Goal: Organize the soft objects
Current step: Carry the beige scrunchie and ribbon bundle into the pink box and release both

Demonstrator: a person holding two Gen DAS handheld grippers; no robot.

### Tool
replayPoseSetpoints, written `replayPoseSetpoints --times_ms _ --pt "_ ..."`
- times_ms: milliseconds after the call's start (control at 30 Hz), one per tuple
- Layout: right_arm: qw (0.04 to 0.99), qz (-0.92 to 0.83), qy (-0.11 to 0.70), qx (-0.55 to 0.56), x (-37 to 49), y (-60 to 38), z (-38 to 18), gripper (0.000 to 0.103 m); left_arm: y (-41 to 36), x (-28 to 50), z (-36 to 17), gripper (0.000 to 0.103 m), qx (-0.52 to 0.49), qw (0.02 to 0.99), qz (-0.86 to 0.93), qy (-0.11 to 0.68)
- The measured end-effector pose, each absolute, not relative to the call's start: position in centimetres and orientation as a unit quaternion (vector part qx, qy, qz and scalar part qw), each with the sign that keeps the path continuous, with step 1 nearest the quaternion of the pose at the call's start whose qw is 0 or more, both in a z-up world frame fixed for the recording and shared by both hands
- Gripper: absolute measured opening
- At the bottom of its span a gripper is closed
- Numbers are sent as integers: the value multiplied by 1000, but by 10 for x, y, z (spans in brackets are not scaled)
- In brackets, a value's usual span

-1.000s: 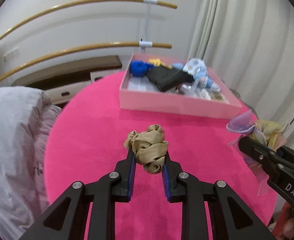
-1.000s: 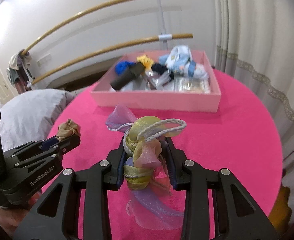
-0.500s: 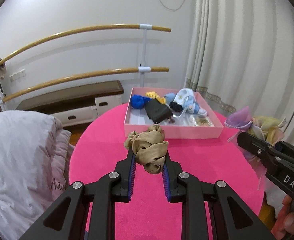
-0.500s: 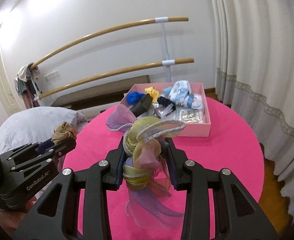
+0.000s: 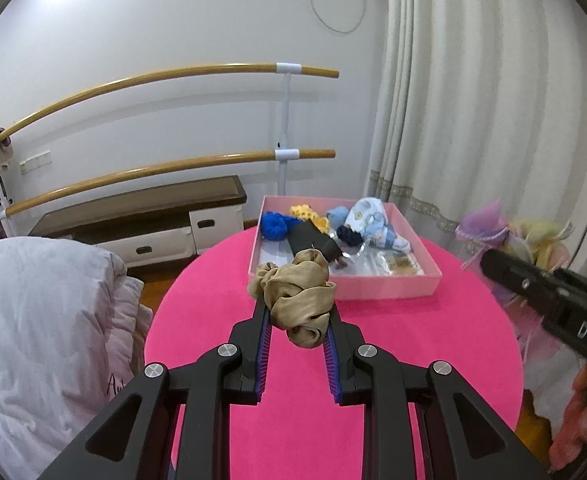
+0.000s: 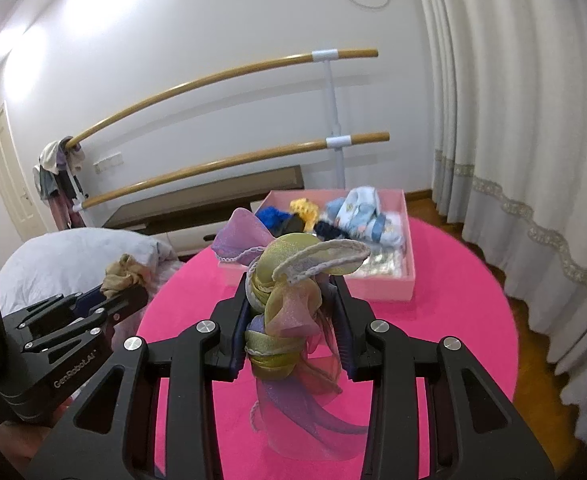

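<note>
The left gripper [image 5: 297, 312] has its jaws clenched on a tan scrunchie [image 5: 297, 300], and the right gripper [image 6: 291, 320] has its jaws clamped on a yellow-and-lilac organza bow [image 6: 289, 280] whose ribbons trail below. Both are held in the air above the near half of the round table [image 5: 413, 340], short of the pink tray [image 5: 373, 286] that sits toward the table's far edge. The tray already holds a heap of soft things: a blue scrunchie [image 5: 274, 226], a yellow one [image 5: 307, 214], a black folded piece [image 5: 311, 240], a pale blue printed cloth [image 5: 367, 220] and some clear packets. The sorting looks well along, then; no loose items show on the pink cloth, so these two pieces seem to be the last, and what is left is likely to carry them over the tray's near wall and let go. The table is covered in bright pink felt. A grey-white duvet [image 5: 33, 320] lies beside its left edge. Behind stand two wooden ballet barres [image 5: 173, 76], a low dark-topped cabinet [image 5: 153, 208], a white wall and cream curtains [image 5: 493, 120] on the right.
</note>
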State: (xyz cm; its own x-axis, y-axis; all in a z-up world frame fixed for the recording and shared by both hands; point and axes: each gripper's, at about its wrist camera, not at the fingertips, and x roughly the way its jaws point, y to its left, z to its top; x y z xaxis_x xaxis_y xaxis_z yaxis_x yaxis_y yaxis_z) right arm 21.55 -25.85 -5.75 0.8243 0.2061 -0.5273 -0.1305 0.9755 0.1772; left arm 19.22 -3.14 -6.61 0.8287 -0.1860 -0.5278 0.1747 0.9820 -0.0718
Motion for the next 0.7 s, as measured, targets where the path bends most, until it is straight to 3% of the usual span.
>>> replayPoseSetpoints --times_ms 433,700 --pt "953 92 280 61 305 -273 -17 35 -36 303 -35 21 -16 957 -107 270" --pt "941 97 317 64 364 -277 -23 35 -49 386 -37 21 -15 949 -113 294"
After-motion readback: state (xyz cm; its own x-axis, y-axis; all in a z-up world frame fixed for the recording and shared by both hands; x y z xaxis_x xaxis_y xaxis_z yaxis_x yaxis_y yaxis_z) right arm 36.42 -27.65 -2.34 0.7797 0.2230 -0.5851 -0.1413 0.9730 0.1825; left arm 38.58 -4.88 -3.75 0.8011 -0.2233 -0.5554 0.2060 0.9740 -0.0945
